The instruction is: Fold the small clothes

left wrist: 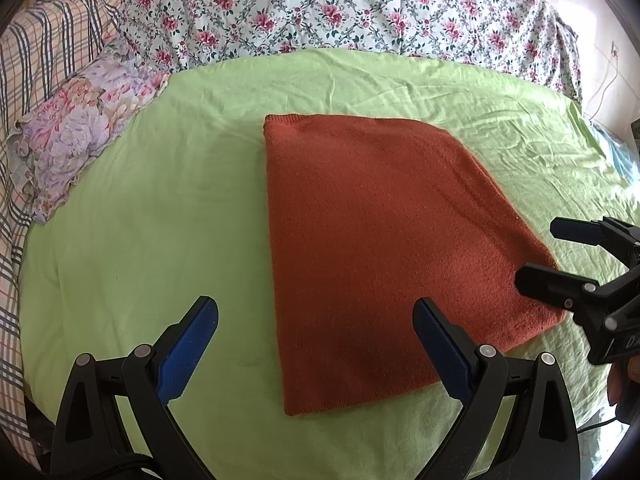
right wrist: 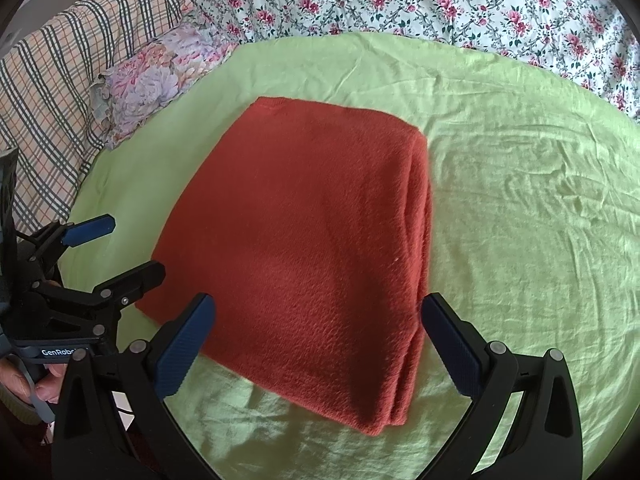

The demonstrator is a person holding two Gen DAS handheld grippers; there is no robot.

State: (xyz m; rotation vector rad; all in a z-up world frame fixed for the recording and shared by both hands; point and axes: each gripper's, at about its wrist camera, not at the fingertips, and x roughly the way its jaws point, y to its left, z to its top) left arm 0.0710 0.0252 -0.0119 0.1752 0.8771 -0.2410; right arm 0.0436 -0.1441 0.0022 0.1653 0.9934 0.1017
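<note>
Rust-red knit garment (left wrist: 384,248) lies folded flat on green sheet (left wrist: 140,220), stacked layers visible along its right edge. Left gripper (left wrist: 316,344) above near edge, fingers spread wide, empty. Right gripper (right wrist: 316,344) at garment's right corner, fingers apart, gripping nothing
</note>
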